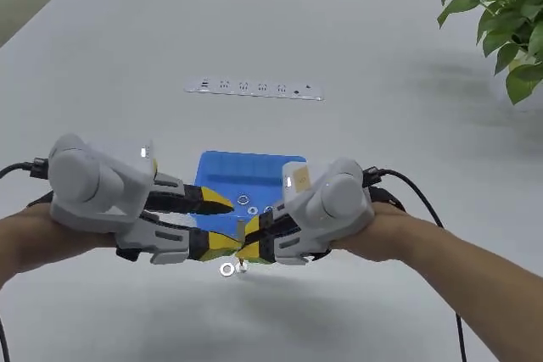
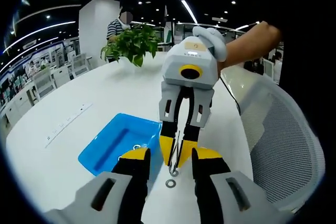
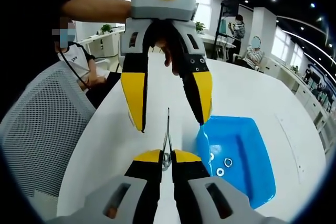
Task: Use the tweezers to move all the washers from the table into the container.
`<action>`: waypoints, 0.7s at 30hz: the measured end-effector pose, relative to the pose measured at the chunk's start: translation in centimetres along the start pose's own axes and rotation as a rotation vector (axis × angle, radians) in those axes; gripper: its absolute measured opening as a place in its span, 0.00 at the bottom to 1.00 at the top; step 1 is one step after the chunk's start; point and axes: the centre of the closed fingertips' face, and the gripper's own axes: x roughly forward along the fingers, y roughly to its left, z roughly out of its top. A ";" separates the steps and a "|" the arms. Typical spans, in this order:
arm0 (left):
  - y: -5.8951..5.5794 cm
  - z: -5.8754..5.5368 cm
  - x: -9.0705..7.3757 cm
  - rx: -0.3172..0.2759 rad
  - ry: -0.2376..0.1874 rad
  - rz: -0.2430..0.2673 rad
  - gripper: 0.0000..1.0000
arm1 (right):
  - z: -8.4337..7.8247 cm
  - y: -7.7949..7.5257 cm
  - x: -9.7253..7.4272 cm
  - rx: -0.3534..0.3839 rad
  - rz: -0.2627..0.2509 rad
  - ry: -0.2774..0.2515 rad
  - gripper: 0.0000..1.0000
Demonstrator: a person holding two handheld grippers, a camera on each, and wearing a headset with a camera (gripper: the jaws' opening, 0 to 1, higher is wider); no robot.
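Note:
My right gripper [image 3: 167,155] is shut on thin metal tweezers [image 3: 167,127], which point down at the white table [image 1: 280,40]. The tweezers' tips [image 2: 175,167] touch a small steel washer [image 2: 173,173]; whether they pinch it I cannot tell. A second washer [image 2: 170,183] lies on the table just beside it, also seen as a washer [image 1: 226,270] in the head view. My left gripper [image 2: 171,153] faces the right gripper [image 1: 249,242], open and holding nothing. The blue container [image 1: 222,171] sits just beyond both grippers, with three washers [image 3: 228,162] inside.
A white power strip [image 1: 254,88] lies on the table beyond the container. A green plant [image 1: 505,19] stands at the far right. A mesh-backed chair [image 2: 286,140] is near the table's edge. People are in the background.

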 end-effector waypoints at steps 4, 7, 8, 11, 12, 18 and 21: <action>0.3 -0.1 -0.6 -0.027 -0.018 0.032 0.53 | 0.6 -0.1 -0.6 -0.005 -0.004 -0.006 0.08; 0.6 0.0 -1.0 -0.058 -0.031 0.055 0.62 | 1.1 -0.2 -1.0 -0.004 -0.004 -0.010 0.08; 0.7 0.0 -1.1 -0.060 -0.037 0.059 0.64 | 1.2 -0.2 -1.1 -0.003 -0.004 -0.012 0.08; 0.9 0.1 -1.4 -0.086 -0.052 0.079 0.71 | 1.5 -0.3 -1.4 0.002 -0.004 -0.014 0.08; 0.9 0.1 -1.5 -0.093 -0.055 0.082 0.74 | 1.6 -0.3 -1.5 0.002 -0.003 -0.014 0.08; 0.8 0.1 -1.8 -0.120 -0.069 0.097 0.83 | 2.3 -0.8 -2.5 -0.013 -0.005 -0.007 0.08; 0.9 0.2 -2.0 -0.120 -0.080 0.107 0.86 | 2.8 -1.3 -3.0 -0.011 -0.011 -0.014 0.08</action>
